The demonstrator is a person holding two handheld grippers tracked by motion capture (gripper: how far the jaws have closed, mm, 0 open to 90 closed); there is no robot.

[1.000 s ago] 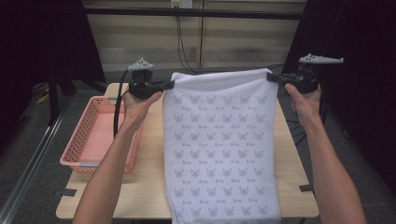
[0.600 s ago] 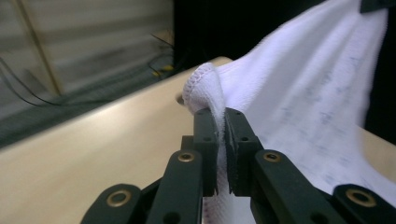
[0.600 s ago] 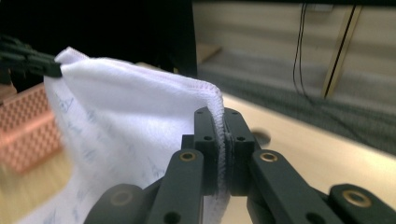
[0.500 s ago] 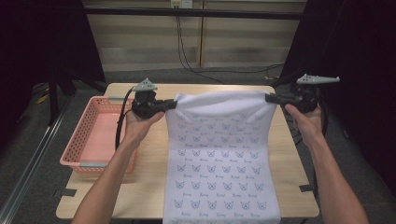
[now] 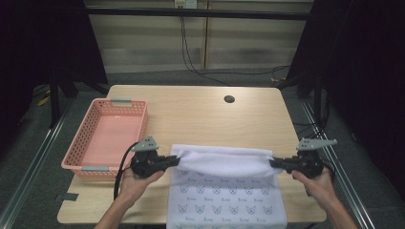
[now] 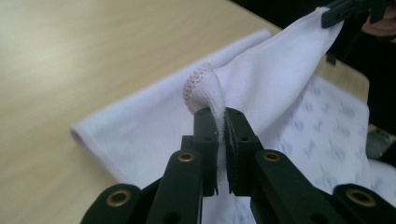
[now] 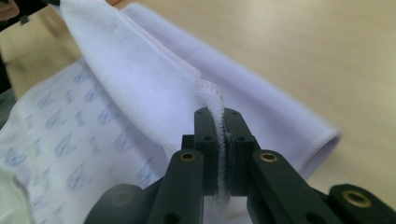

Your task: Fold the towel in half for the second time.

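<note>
The white cloth (image 5: 224, 162) with a small printed pattern lies on the near part of the table (image 5: 200, 112), its lower end hanging over the near edge. Its top edge is folded back toward the person, so a plain white band lies across the patterned face, with the fold rounded on the far side. The cloth sits to the right of the pink basket (image 5: 79, 143), near it but not touching.

The left gripper (image 5: 177, 161) has its jaws closed tight on the cloth's left top corner; in the left gripper view the stitched hem bunches up just above the jaws (image 6: 218, 135), and the cloth (image 6: 261, 84) stretches away to the other gripper. The right gripper (image 5: 273, 163) has its jaws clamped on the right top corner, the hem pinched thin between them in the right gripper view (image 7: 219, 140), where the cloth (image 7: 130, 88) runs off to the upper left. Both grippers are low over the table, the cloth edge slung between them.

The basket stands at the table's left edge. A round hole (image 5: 229, 99) lies in the table beyond the cloth.
</note>
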